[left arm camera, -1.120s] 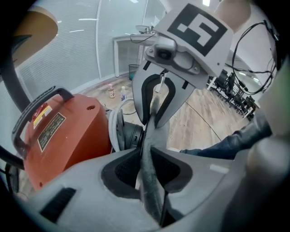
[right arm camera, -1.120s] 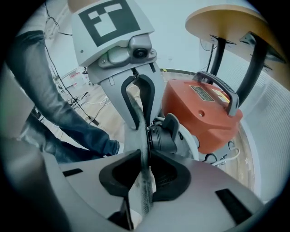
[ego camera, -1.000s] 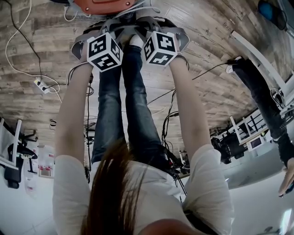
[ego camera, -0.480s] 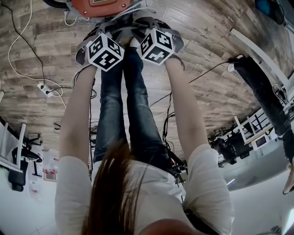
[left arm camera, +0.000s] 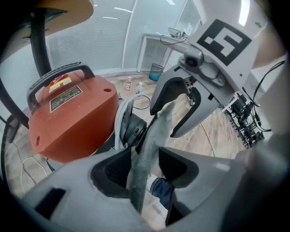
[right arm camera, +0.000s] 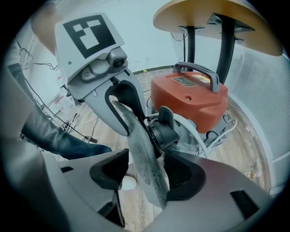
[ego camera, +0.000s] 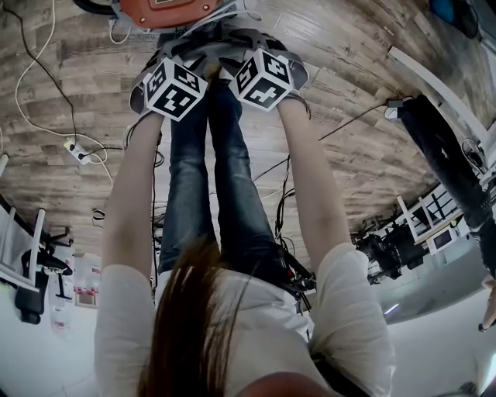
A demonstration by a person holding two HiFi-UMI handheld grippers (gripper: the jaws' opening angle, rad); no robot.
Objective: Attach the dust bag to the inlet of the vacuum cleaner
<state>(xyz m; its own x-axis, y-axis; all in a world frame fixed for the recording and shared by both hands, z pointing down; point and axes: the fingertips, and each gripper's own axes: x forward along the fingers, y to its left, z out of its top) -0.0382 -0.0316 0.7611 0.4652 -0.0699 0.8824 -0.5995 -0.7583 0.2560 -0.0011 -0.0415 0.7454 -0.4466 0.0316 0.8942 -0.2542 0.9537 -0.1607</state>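
Note:
The orange vacuum cleaner (left arm camera: 72,118) stands on the wooden floor, at the top edge of the head view (ego camera: 167,9). Its black inlet (left arm camera: 133,130) faces both grippers. The grey dust bag (left arm camera: 149,149) hangs edge-on at the inlet (right arm camera: 164,132). My left gripper (left arm camera: 145,167) has just been opening, and the bag passes loosely between its pads. My right gripper (right arm camera: 145,174) has also just been opening, and the bag (right arm camera: 142,158) stands between its jaws with a gap on one side. In the head view both marker cubes (ego camera: 174,89) hide the jaws.
A power strip with a white cable (ego camera: 74,147) lies on the floor at the left. Another person's leg (ego camera: 446,155) stands at the right. A round table on black legs (right arm camera: 226,41) rises behind the vacuum cleaner. Black cables run across the floor.
Both marker cubes have tilted a little about their own axes. The hands stay at the same spot in front of the vacuum cleaner.

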